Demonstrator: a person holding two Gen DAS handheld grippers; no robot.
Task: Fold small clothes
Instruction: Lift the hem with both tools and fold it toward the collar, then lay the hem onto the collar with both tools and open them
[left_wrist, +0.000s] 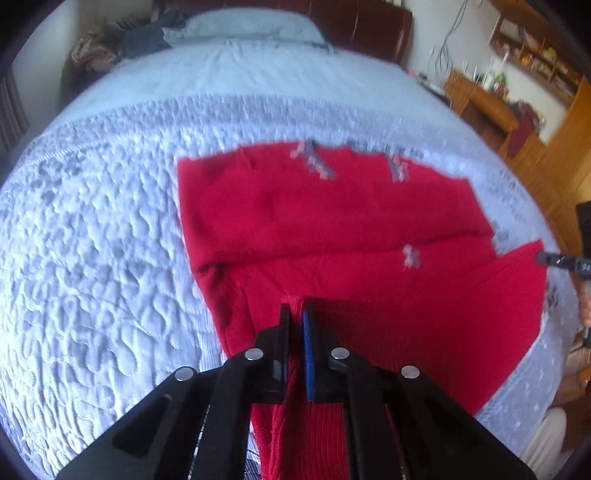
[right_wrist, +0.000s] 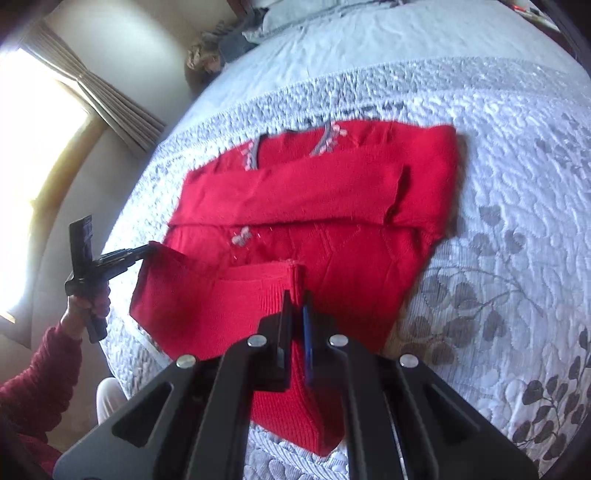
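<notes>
A red sweater (left_wrist: 332, 221) lies on the quilted bedspread (left_wrist: 92, 258), its sleeves folded across the chest and its neckline pointing to twelve o'clock. The left gripper (left_wrist: 294, 317) is clamped narrow on the ribbed bottom hem, which is lifted off the bed at six o'clock in its own view. The right gripper (right_wrist: 296, 295) is likewise pinched on the hem, at six o'clock in its view.

Only the right wrist view shows the left gripper from outside, at nine o'clock, with the person's left hand (right_wrist: 86, 306) around its handle and a bright curtained window (right_wrist: 37, 110) behind. Only the left wrist view shows the wooden desk (left_wrist: 480, 103) at two o'clock and the right gripper's tip touching the hem corner at three o'clock.
</notes>
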